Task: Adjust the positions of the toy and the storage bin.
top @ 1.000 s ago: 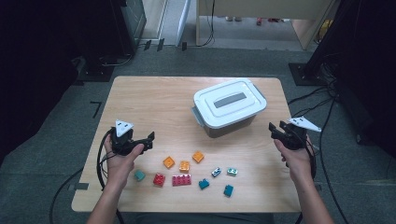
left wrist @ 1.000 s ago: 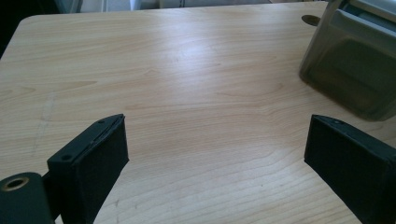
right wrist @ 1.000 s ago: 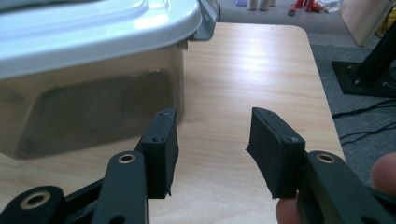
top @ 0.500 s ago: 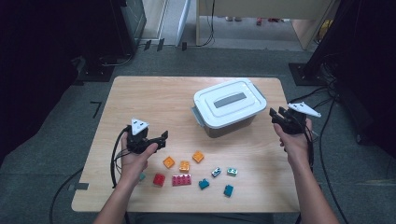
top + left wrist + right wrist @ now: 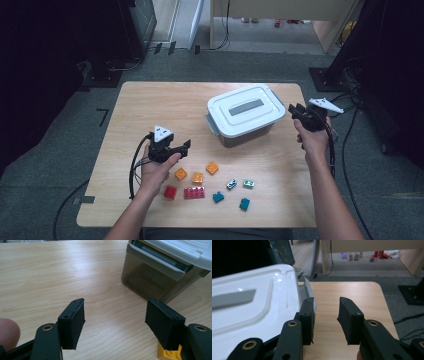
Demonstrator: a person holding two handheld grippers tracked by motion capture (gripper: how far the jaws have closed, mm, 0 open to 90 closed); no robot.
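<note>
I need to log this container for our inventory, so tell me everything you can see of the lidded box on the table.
The box has a white lid with a flat grey handle recessed in the top, a grey latch on its end, and a smoky, see-through plastic body. It is shut, sits upright but angled on the wooden table, right of centre. Nothing grips it.

I note a grey carpeted floor (image 5: 60, 150) around the wooden desk (image 5: 150, 107). Black cables (image 5: 226, 30) run across it beyond the far edge. A black equipment base (image 5: 327, 80) stands at the far right, another dark unit (image 5: 135, 25) far left.
</note>
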